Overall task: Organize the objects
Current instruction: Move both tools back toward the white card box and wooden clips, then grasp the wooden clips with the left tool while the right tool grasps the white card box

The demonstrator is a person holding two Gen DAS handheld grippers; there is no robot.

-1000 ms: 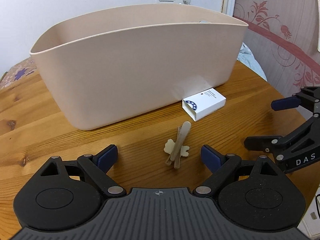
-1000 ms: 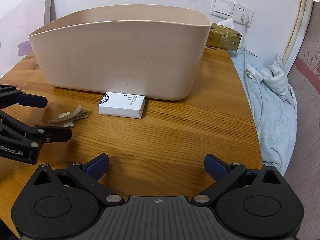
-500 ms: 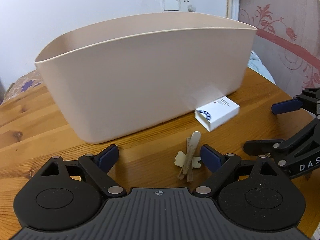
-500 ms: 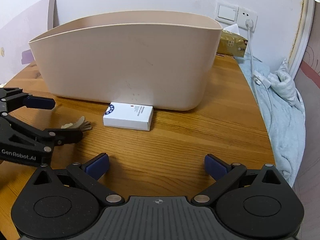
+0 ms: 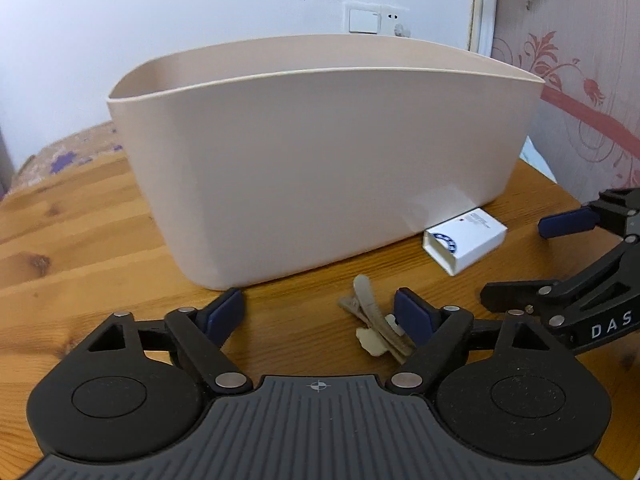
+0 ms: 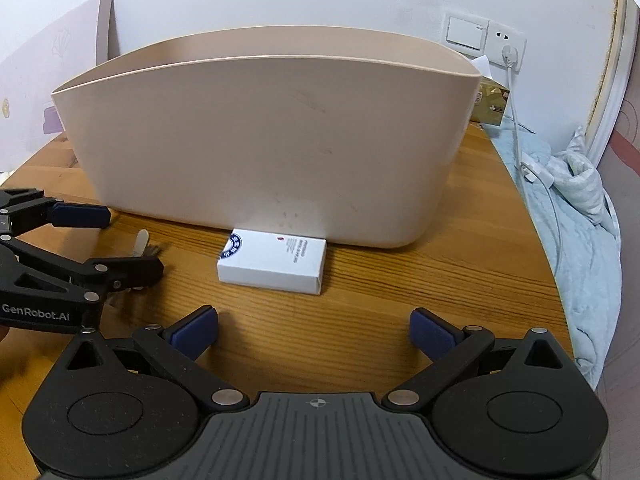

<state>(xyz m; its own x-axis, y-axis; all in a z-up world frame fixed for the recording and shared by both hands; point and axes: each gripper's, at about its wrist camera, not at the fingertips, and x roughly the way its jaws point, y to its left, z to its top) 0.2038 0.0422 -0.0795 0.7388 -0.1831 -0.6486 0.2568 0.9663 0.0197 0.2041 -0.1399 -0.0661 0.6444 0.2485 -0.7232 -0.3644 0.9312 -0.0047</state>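
since the left tool [image 5: 318,312] sits wide apart over the hair clip [image 5: 374,326] by the bin [image 5: 320,160], looks like pickup's next: shift right, then pinch; right tool [image 6: 314,330] is spread and empty too.

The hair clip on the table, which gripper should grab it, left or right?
Probably the left gripper. It is open, and the hair clip lies just inside its right fingertip. The right gripper faces the white box instead.

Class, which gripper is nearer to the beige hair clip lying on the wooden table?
Left. The left gripper straddles the beige hair clip, open; the right gripper sits farther right, facing the white box.
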